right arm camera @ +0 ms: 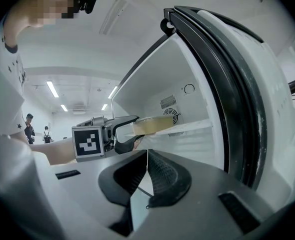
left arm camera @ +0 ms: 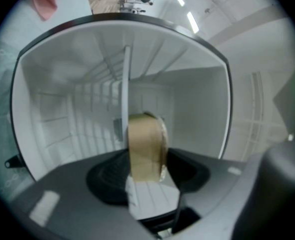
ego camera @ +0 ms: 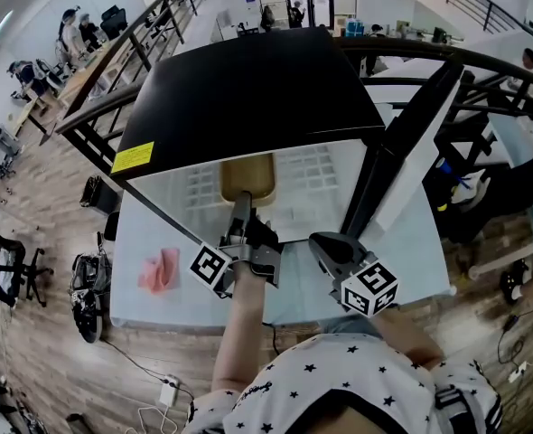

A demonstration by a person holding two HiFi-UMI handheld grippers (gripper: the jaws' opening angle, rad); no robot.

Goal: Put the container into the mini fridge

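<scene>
The flat tan container (ego camera: 247, 177) is inside the open white cavity of the black-topped mini fridge (ego camera: 248, 89). My left gripper (ego camera: 245, 204) reaches in and is shut on the container's near end. In the left gripper view the container (left arm camera: 143, 139) stands edge-on between the jaws of that gripper (left arm camera: 145, 170), with the white interior behind it. The right gripper view shows the container (right arm camera: 155, 124) level, just above a white shelf (right arm camera: 200, 126), held by the left gripper (right arm camera: 125, 133). My right gripper (ego camera: 321, 240) hangs shut and empty beside the door; its tips (right arm camera: 147, 156) meet.
The fridge door (ego camera: 402, 152) stands open at the right, close to my right gripper. The fridge sits on a pale table (ego camera: 131, 306) with a pink cloth (ego camera: 160, 269) at its left. Railings, desks and people are in the background.
</scene>
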